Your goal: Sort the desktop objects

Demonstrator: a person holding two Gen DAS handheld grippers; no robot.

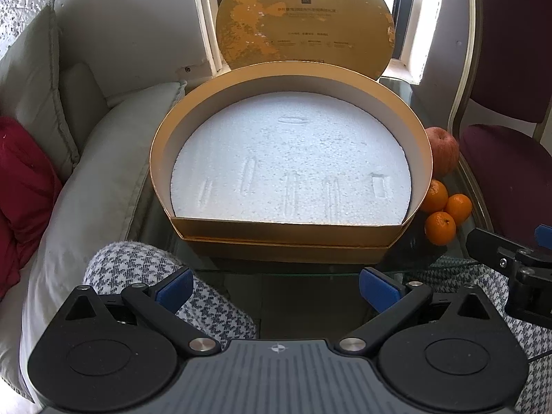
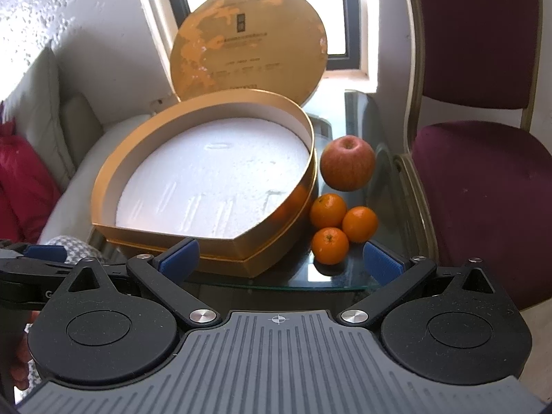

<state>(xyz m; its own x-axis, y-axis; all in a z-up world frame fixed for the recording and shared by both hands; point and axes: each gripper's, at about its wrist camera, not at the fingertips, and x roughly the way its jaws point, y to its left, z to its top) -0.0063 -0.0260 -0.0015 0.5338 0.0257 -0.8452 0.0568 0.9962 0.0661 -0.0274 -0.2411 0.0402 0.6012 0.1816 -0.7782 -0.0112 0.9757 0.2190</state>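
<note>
Approaching stage: left gripper (image 1: 276, 288) and right gripper (image 2: 279, 257) spread wide, empty, short of gold box (image 2: 276, 245); 3 oranges (image 2: 330, 245) and 1 apple (image 2: 347, 163) just right of box. Next, probably: closing on nearest orange.

Gold box (image 2: 276, 241), orange tangerines (image 2: 329, 245), red apple (image 2: 346, 164), maroon chair (image 2: 483, 189).

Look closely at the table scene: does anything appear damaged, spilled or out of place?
The lid propped upright behind the gold box looks worn: its surface is blotchy, with patches of a different shade. Nothing is spilled. The apple and three oranges sit tidily beside the box.
</note>
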